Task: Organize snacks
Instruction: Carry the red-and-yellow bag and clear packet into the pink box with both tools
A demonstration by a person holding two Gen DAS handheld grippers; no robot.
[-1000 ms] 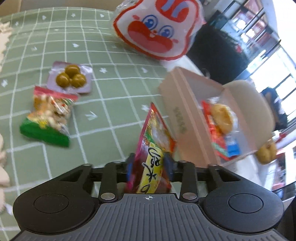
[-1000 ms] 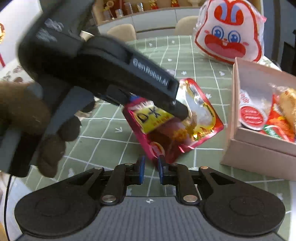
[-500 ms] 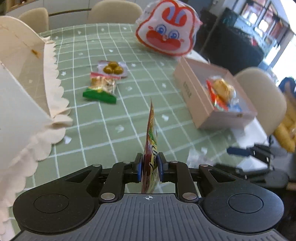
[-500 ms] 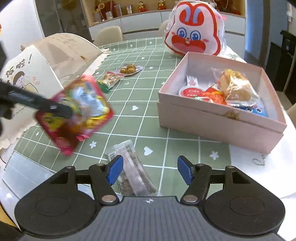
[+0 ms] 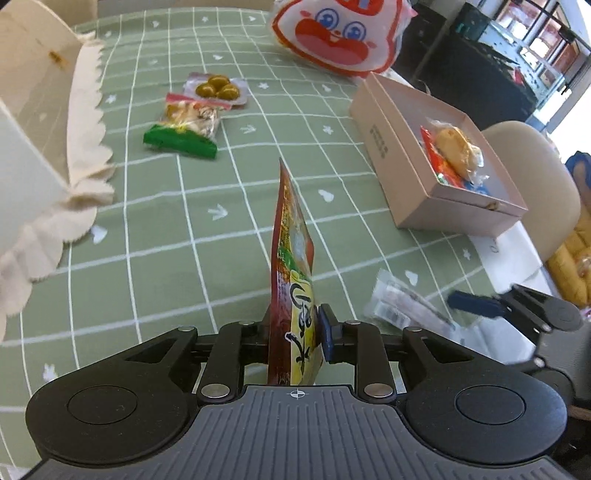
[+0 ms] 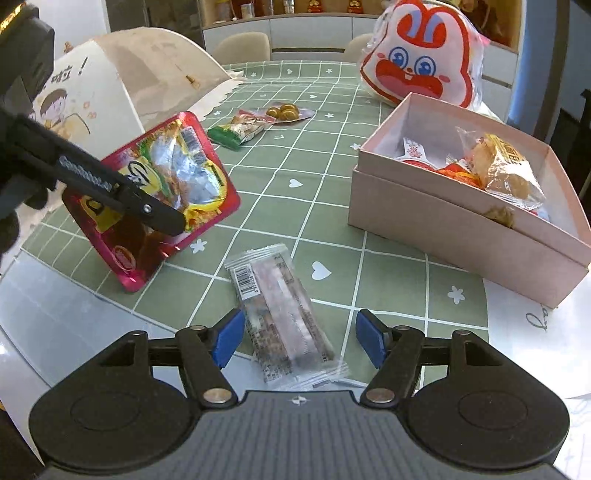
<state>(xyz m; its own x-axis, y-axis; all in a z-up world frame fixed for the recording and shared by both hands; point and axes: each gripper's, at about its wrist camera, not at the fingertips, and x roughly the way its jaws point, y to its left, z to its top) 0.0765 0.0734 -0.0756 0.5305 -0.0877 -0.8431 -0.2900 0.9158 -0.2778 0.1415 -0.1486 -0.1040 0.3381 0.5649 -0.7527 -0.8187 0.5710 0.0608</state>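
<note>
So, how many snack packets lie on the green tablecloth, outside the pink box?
3: the clear packet between the right tongs, the green-ended packet, and the packet of yellow-brown balls behind it. More may be hidden.

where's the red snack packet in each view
Left wrist: red snack packet at centre bottom, edge-on, between the left hand-held gripper fingers.
Right wrist: centre left, broad face showing, gripper finger across it.
Shared landmark: pink box, right of the packet in both.

Rabbit bag (image 5: 340,33) — top cut off
</note>
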